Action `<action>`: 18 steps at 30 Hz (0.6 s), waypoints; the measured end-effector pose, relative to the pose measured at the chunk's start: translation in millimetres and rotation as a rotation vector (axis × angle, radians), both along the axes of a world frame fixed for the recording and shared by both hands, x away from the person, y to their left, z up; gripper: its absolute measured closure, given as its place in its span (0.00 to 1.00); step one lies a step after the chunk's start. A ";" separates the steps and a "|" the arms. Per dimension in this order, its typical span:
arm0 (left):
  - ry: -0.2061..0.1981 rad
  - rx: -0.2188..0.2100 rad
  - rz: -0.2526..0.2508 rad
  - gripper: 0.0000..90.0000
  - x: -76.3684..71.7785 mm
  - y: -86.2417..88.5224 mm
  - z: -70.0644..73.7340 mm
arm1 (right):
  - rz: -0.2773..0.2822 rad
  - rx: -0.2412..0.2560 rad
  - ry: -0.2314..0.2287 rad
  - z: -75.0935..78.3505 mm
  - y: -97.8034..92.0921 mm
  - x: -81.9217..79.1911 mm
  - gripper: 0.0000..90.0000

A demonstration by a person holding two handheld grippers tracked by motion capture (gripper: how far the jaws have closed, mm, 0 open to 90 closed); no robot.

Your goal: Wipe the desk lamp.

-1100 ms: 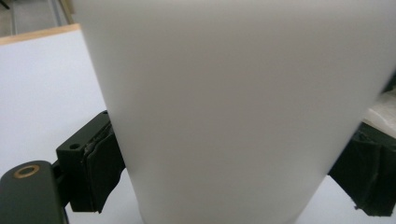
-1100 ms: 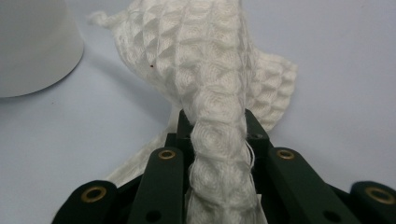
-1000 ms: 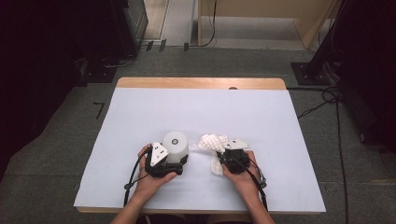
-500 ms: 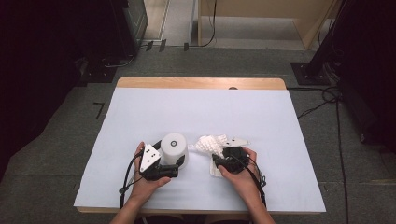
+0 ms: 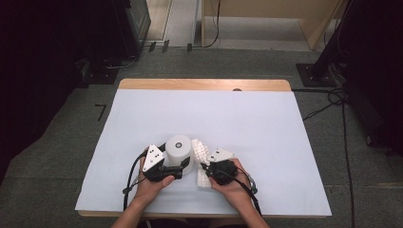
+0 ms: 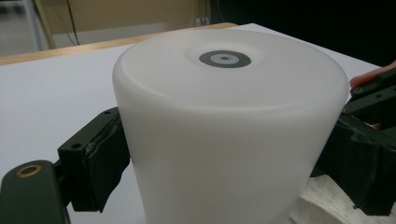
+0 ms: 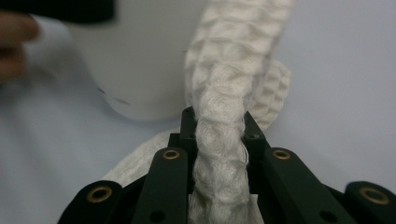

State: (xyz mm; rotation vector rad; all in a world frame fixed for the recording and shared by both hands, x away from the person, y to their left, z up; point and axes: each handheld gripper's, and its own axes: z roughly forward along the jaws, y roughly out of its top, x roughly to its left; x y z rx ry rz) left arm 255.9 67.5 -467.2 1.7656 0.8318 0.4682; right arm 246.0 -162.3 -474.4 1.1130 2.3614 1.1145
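Left tool (image 5: 177, 167) clamps the white cup (image 5: 179, 153), standing upside down near the table's (image 5: 266, 123) front edge; right tool (image 5: 204, 167) pinches a crumpled towel (image 5: 199, 151) touching it. No writing. White sheet, grey carpet, cables around.

Lab-type recording bay. Wooden table (image 5: 204, 84) under a white sheet (image 5: 237, 118) stands on grey carpet (image 5: 62, 156). Cables (image 5: 328, 102) and black equipment stands (image 5: 316, 71) lie beyond and beside the table.
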 end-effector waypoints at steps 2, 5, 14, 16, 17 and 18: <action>0.003 -0.006 -0.013 0.10 -1.1 -1.4 0.2 | 0.025 0.019 -0.055 9.7 4.7 -5.0 0.86; -0.008 -0.018 -0.020 0.10 -3.8 -4.1 2.3 | 0.026 0.046 -0.133 27.2 5.4 -12.9 0.87; -0.051 -0.087 -0.012 0.10 -6.8 2.8 22.5 | 0.040 0.123 -0.226 42.7 1.6 -23.4 0.86; -0.053 -0.086 0.001 0.10 -5.3 6.4 24.1 | 0.060 0.116 -0.180 33.0 5.9 -21.1 0.86; -0.052 -0.085 0.004 0.10 -5.1 7.5 24.4 | 0.062 0.112 -0.161 28.5 8.1 -19.8 0.86; -0.051 -0.088 0.007 0.10 -4.3 8.5 24.3 | 0.070 0.108 -0.149 25.5 9.5 -19.0 0.86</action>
